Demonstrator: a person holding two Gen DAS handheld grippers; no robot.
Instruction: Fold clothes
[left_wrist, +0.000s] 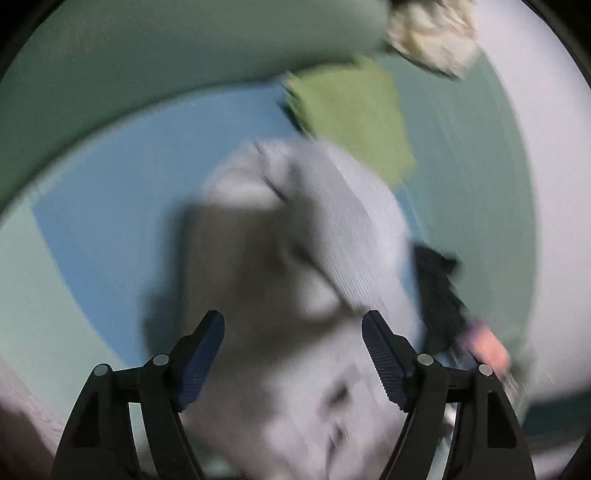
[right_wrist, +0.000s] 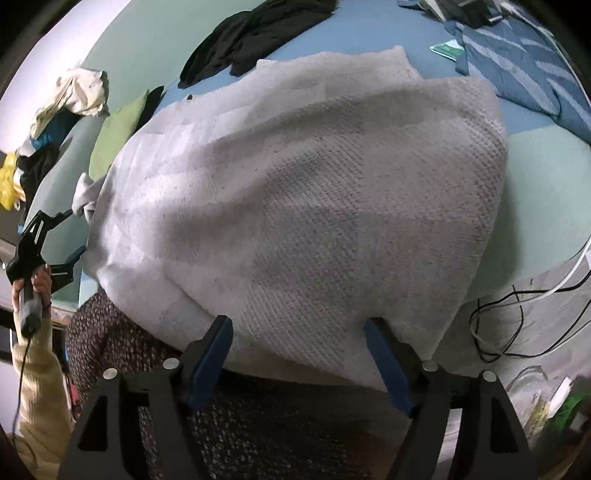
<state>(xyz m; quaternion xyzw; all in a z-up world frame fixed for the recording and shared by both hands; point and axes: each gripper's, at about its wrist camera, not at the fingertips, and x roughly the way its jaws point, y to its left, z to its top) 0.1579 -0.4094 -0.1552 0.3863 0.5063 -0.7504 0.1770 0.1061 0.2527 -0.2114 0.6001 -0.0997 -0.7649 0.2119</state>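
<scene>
A pale grey knitted garment (right_wrist: 295, 206) lies folded over on the blue bed sheet (right_wrist: 354, 33), its near edge hanging over the bed's edge. It also shows, blurred, in the left wrist view (left_wrist: 325, 236). My right gripper (right_wrist: 297, 332) is open and empty, its fingers just above the garment's near edge. My left gripper (left_wrist: 293, 328) is open and empty above the garment; in the right wrist view it (right_wrist: 64, 236) hangs at the garment's left side, held by a hand.
A green cloth (right_wrist: 118, 136) and a black garment (right_wrist: 255, 33) lie beyond the grey one. A heap of clothes (right_wrist: 70, 96) sits at far left, a blue striped cloth (right_wrist: 524, 70) at far right. Cables (right_wrist: 517, 321) trail on the right.
</scene>
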